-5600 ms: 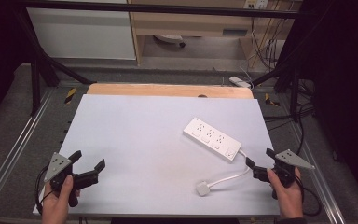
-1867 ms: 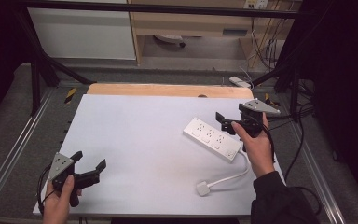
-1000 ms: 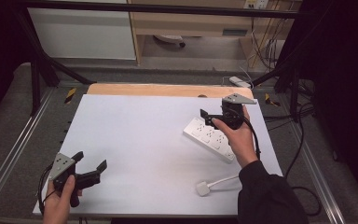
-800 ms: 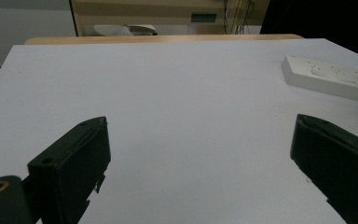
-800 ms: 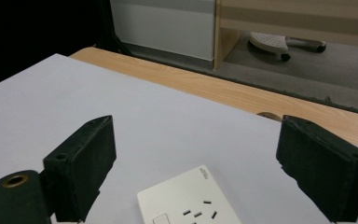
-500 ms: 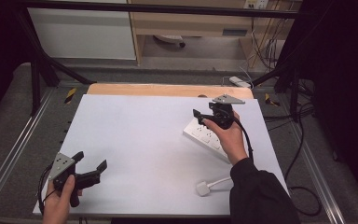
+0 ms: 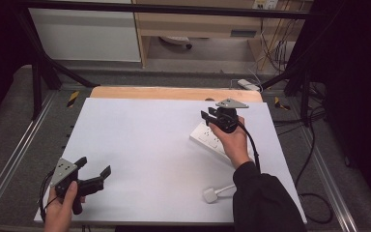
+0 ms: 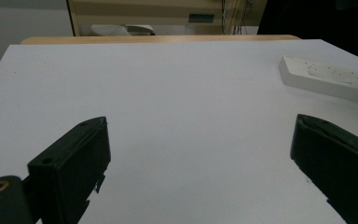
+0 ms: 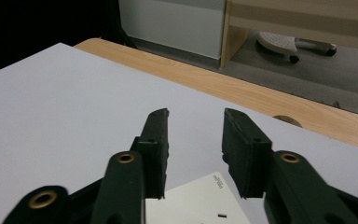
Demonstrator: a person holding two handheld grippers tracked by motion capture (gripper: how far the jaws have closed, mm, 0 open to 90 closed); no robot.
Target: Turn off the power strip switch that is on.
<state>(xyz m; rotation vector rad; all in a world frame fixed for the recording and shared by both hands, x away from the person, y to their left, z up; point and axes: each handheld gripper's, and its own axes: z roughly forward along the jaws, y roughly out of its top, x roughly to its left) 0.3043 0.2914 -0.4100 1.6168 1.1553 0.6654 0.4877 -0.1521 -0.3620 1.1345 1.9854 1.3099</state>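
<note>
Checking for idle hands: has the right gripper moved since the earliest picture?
Yes. The right gripper has gone from the table's near right corner forward and a bit leftward, and now hangs over the far end of the power strip.

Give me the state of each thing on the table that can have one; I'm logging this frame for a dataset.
Power strip: lying flat on the white table top, sockets empty as far as they show, not gripped.
Plug: unplugged, lying loose near the table's front edge.
Left gripper: jaws wide open, empty, low over the front left corner.
Right gripper: jaws open with a narrow gap, empty, above the power strip's far end.
</note>
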